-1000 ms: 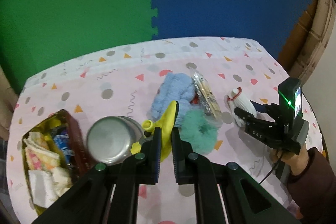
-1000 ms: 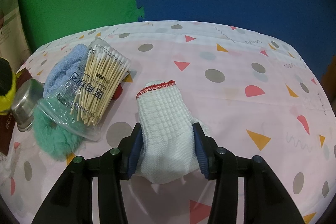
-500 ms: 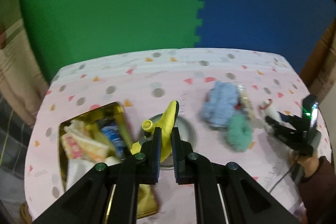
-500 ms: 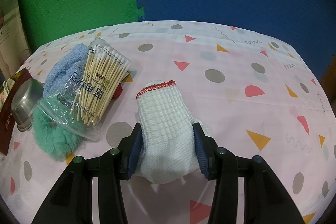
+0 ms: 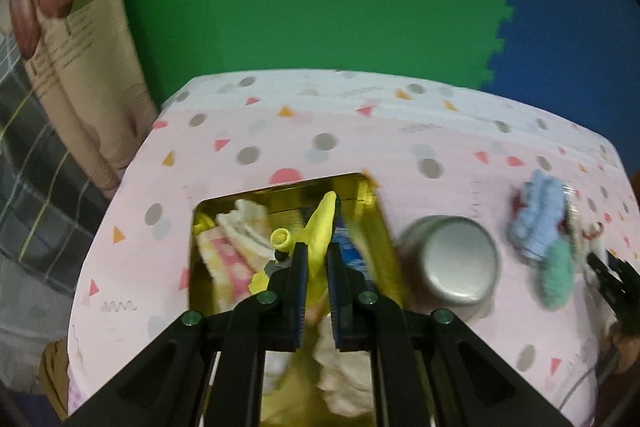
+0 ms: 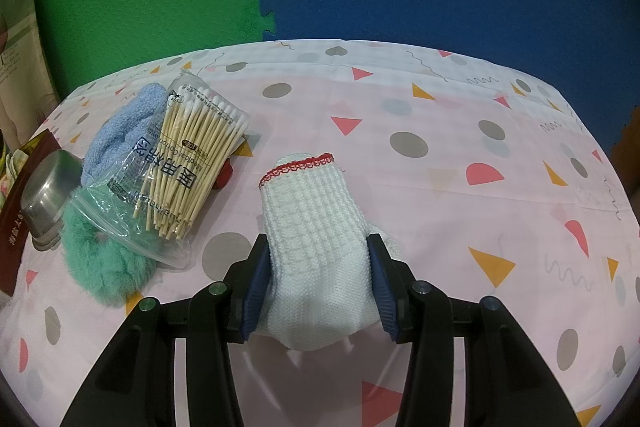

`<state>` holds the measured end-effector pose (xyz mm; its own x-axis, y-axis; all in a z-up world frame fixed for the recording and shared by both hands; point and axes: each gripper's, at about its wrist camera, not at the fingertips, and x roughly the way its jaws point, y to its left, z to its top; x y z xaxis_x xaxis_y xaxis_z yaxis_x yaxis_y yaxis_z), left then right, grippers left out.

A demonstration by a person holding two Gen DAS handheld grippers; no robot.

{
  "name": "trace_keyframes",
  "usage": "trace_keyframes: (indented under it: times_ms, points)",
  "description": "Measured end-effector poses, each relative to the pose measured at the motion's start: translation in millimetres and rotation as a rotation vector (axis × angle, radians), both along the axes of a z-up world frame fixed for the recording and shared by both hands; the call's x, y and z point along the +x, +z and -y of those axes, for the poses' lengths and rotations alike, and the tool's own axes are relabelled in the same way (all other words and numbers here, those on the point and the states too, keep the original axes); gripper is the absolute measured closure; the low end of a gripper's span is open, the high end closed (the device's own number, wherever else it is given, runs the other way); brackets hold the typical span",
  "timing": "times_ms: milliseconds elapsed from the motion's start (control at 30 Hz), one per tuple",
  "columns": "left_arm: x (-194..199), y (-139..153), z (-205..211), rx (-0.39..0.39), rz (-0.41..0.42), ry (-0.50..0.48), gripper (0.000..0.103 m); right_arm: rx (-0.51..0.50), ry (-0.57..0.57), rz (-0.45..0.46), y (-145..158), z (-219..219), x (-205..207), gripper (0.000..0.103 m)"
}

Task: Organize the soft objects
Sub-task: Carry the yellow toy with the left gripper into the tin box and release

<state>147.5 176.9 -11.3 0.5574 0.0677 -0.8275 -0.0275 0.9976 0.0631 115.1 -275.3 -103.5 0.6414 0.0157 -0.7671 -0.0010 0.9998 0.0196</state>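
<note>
left gripper [image 5: 317, 269] jaws clamped on yellow balloon [image 5: 320, 227], carried left from over steel bowl [image 5: 460, 263] to over gold tin [image 5: 368, 195]; release next | right gripper [image 6: 318, 275] jaws part-open, pressing white sock [image 6: 316, 227] on desk [image 6: 440, 167], unmoved

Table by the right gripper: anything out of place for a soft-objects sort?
Yes. The clear bag of wooden cotton swabs lies across the blue fuzzy cloth and teal fluffy scrunchie, and an upturned steel bowl sits beside them.
</note>
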Motion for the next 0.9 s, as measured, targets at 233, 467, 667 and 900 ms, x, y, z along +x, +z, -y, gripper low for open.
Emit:
trace_keyframes:
  times_ms: [233,467,667,900]
  points:
    - [11.5,-13.3,-23.3,0.006,-0.021,0.065,0.094,-0.003,0.000,0.000,-0.1,-0.5,0.2,0.058]
    - [28.0,-26.7,-31.1,0.001,-0.045,0.083,0.094,-0.010,0.000,-0.001,-0.6,-0.5,1.1,0.056]
    - [30.3,-28.8,-27.3,-0.005,-0.046,0.077,0.091,-0.022,0.003,-0.002,-0.6,-1.7,0.8,0.055]
    - [27.3,-26.4,-25.4,-0.015,-0.061,0.080,0.076,-0.029,0.004,-0.004,-0.6,-2.3,1.0,0.055]
